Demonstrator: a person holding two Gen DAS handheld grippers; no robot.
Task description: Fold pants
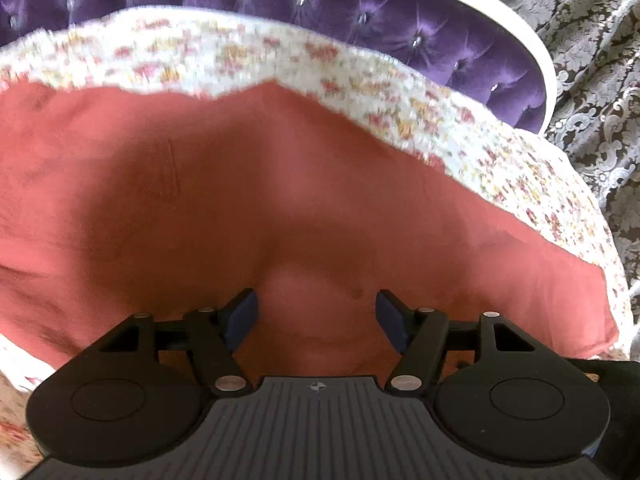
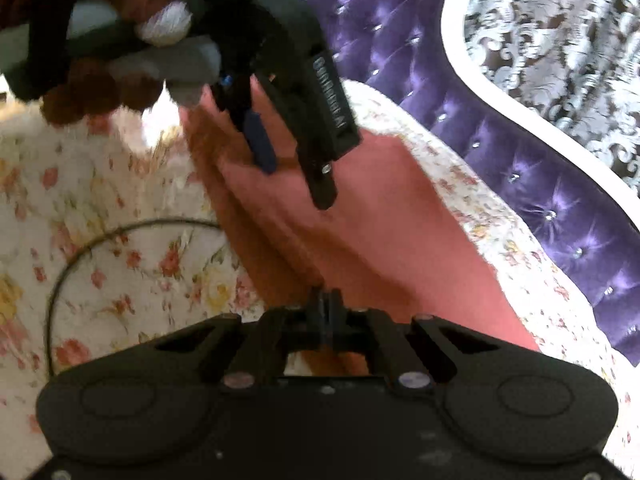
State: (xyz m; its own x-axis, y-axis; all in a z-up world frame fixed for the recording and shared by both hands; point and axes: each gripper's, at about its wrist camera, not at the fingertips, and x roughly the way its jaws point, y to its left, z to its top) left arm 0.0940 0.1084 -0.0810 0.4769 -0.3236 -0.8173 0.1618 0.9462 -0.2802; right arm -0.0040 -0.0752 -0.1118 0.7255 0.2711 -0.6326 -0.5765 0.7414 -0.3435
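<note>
In the left wrist view the left gripper stood at the bottom centre of the frame with its jaws well apart and nothing between the blue pads, only a raised fold of the pants lying below the gap. The rust-red pants spread from there across the whole middle of the frame, their far edge jagged against the floral bedspread above. Beyond it, along the top, ran a purple tufted headboard with a white frame, and patterned grey drapery filled the upper right.

In the right wrist view the right gripper sat low in the centre with its jaws closed together; whether they pinched cloth could not be told, though the pants ran up from them as a folded strip toward the left gripper at the upper left, held by a gloved hand. A thin dark cable looped on the bedspread at the left
</note>
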